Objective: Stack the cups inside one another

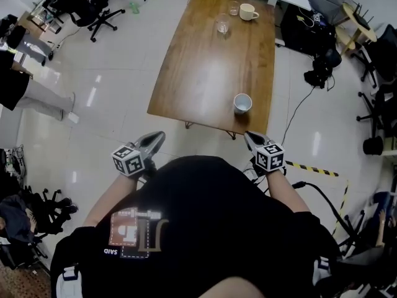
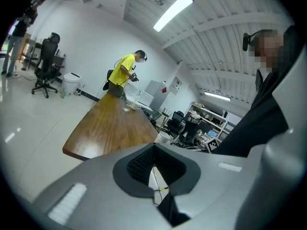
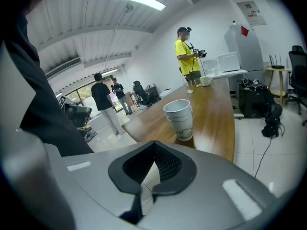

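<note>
White paper cups (image 1: 242,103), nested in one stack, stand upright by the near edge of the wooden table (image 1: 205,54); left gripper (image 1: 158,135) and right gripper (image 1: 248,135) hang short of it, jaws closed together, holding nothing.

Bare wood runs open down the wooden table (image 1: 198,73) from its near edge almost to the far end. In the near half only the stack of paper cups (image 1: 242,103) stands in the way, close to the near right corner, with free board to its left and beyond it. At the far end a glass (image 1: 222,25), a second glass (image 1: 233,8) and a mug (image 1: 248,12) crowd together. The left gripper (image 1: 159,135) and right gripper (image 1: 247,136) hang short of the near edge, over open floor.
</note>
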A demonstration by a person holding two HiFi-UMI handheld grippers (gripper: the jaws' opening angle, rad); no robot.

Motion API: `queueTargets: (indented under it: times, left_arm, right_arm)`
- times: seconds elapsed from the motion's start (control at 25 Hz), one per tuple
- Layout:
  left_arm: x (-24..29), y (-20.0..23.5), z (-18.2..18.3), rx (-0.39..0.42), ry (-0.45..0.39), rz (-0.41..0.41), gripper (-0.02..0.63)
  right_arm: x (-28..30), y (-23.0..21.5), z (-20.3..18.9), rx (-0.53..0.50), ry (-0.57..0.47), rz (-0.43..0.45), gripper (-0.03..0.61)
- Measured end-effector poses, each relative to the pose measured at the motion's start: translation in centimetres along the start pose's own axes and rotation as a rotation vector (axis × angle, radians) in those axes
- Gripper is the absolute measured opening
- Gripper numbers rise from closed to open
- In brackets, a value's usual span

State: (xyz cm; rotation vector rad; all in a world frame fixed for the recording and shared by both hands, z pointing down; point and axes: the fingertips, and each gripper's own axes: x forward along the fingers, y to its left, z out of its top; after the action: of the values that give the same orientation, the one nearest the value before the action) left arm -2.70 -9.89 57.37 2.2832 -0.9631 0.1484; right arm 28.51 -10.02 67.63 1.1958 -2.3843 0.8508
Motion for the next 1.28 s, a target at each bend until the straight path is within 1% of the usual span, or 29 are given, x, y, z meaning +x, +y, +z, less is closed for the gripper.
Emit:
queueTargets:
  times: [0.12,0.2,0.28,0.44,0.56,0.68,0.76,0.84,1.0,1.2,1.28]
  left_arm:
    - [-2.2,1.2,-0.4,-0.008,-0.017,-0.009,0.002]
    - [-3.5,1.7,-0.7,0.015,-0.008,-0.042,0.002]
    - [-5.0,2.0,-1.2,0.053,0.013,-0.090,0.002]
    - [-9.2,3.9,-2.5,0.105,0.057,-0.174,0.002]
    - [-12.8,6.5,-3.2,0.115,0.083,-0.201,0.002]
    - [-16.1,9.1,-3.7,0.108,0.097,-0.211,0.002]
    - [-17.2,9.8,-3.7,0.092,0.091,-0.223,0.002]
    - [-17.2,9.2,-3.9,0.082,0.084,-0.250,0.002]
    - [-15.6,6.8,-4.0,0.095,0.078,-0.302,0.002]
    - [-13.2,3.5,-2.2,0.100,0.033,-0.346,0.002]
    - [-12.8,2.1,-2.0,0.109,0.024,-0.364,0.002]
  right_arm:
    - [0.1,3.2,0.6,-0.026,-0.013,0.005,0.014]
    - [-0.1,5.0,0.7,-0.036,-0.020,-0.011,0.014]
    - [-0.1,6.6,0.3,-0.024,-0.029,-0.051,0.014]
    - [-0.3,11.4,-1.6,0.055,-0.078,-0.137,0.014]
    - [-0.1,15.9,-4.0,0.118,-0.101,-0.174,0.014]
    - [-0.2,20.6,-6.1,0.107,-0.067,-0.193,0.014]
    - [-0.9,22.6,-6.3,0.088,-0.060,-0.205,0.014]
    - [-2.4,23.2,-6.1,0.081,-0.072,-0.225,0.014]
    - [-5.3,22.8,-5.6,0.069,-0.100,-0.269,0.014]
    - [-7.3,21.3,-4.7,0.107,-0.144,-0.271,0.012]
    - [-7.9,20.8,-4.5,0.088,-0.139,-0.269,0.012]
